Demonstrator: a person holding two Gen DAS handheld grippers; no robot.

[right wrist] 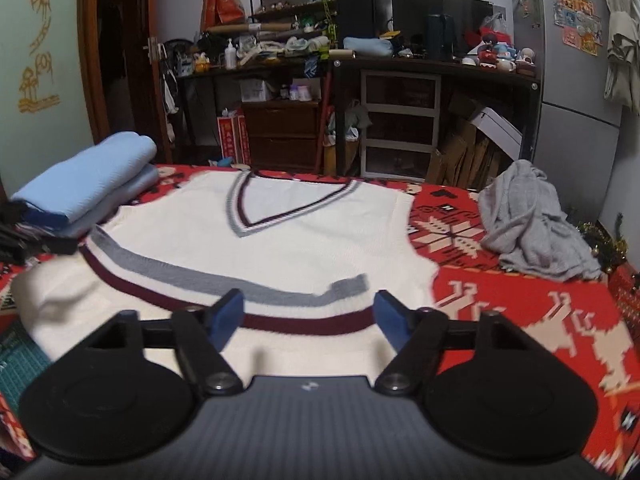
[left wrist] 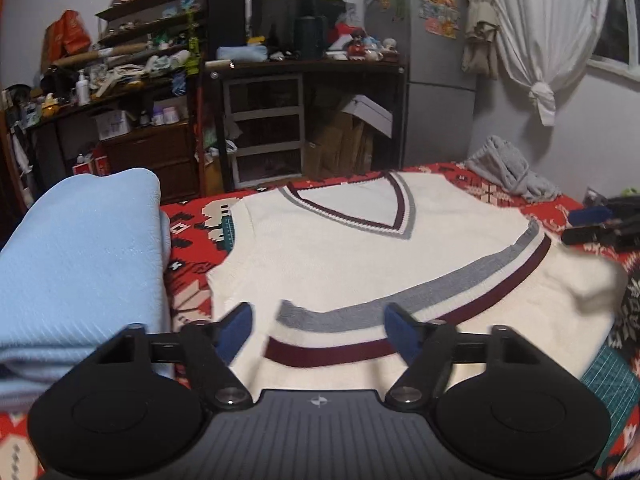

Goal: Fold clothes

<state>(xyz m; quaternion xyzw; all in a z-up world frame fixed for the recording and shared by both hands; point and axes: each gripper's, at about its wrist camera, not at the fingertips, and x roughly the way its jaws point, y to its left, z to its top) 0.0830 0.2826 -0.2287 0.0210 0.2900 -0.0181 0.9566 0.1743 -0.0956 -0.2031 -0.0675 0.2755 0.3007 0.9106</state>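
Nearest each camera, the two black grippers with blue finger pads sit over the bottom hem of a cream knitted sleeveless vest (left wrist: 340, 248) with grey and maroon bands. On the left gripper (left wrist: 318, 330), the jaws stand partly apart and the hem, raised and blurred, passes between the pads (left wrist: 240, 330); whether the pads press on the fabric cannot be told. On the right gripper (right wrist: 310, 316), the jaws are likewise partly apart, with the banded hem between them and the same uncertainty about contact.

The vest (right wrist: 280, 248) lies front-up on a red patterned blanket (right wrist: 520, 320), its V-neck, trimmed in grey, white and maroon, pointing towards the cameras and its collar towards the far edge. The lower part of the vest is turned up so that the banded hem runs diagonally across the body. A green cutting mat (left wrist: 612, 392) shows under the near corner of the vest.

Beside the vest, on the left gripper's side, is a folded light-blue garment stack (left wrist: 80, 260). On the opposite side, well apart from the vest, lies a crumpled grey garment (right wrist: 532, 224). Black and blue tools (left wrist: 604, 224) rest at the blanket edge in the left wrist view.

Beyond the blanket stand a dark cluttered shelving unit (right wrist: 288, 40), a desk with a plastic drawer unit (right wrist: 400, 120), and a grey refrigerator (left wrist: 436, 60) carrying magnets. A knotted white curtain (left wrist: 548, 40) hangs at the window.
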